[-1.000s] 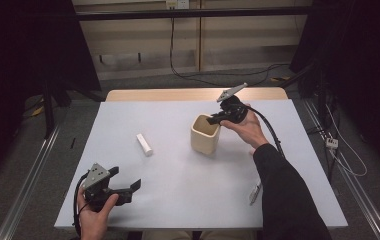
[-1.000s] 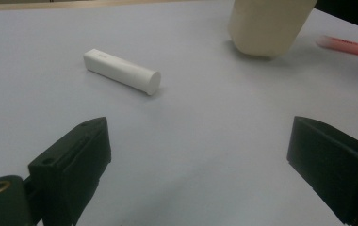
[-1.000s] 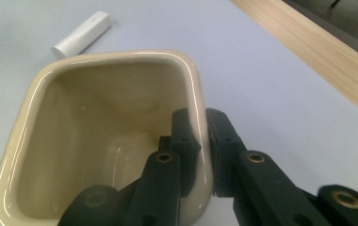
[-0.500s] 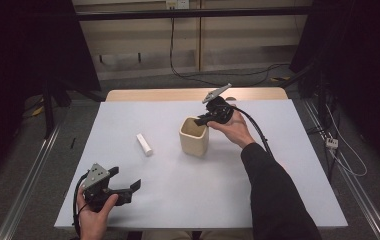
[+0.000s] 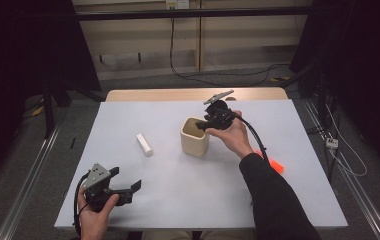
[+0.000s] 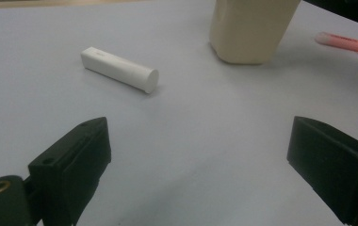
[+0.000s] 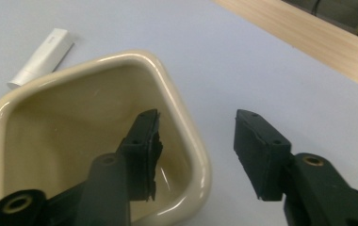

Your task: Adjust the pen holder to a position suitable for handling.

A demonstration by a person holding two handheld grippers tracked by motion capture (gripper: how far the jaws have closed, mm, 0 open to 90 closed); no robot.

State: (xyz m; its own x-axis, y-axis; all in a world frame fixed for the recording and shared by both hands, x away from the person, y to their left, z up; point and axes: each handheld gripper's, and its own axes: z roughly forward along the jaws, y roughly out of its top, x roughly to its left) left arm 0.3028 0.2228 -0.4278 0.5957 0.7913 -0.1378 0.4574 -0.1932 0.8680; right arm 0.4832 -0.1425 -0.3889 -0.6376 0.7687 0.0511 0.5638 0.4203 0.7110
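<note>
Currently: white table [image 5: 188,200], dark room around. Beige cup [image 5: 195,137] at centre, upright. Right gripper [image 5: 209,121] spread, jaws straddling cup rim. Left gripper [image 5: 128,189] spread, near-left of cup. White cylinder [image 5: 144,144] left of cup; bare surface between.

This looks like a lab or test room set up for recording, not a home. A plain white tabletop [image 5: 278,200] stands on grey carpet [image 5: 23,165] inside a frame of metal rails [image 5: 25,187], with black curtains [image 5: 23,45] hung at both sides and a dark bar [image 5: 188,13] crossing overhead. Loose cables [image 5: 188,75] trail over the floor behind it, a wall socket [image 5: 176,4] sits above bare pale wall panels [image 5: 238,35], and a small power adapter [image 5: 331,143] lies at the right.
</note>
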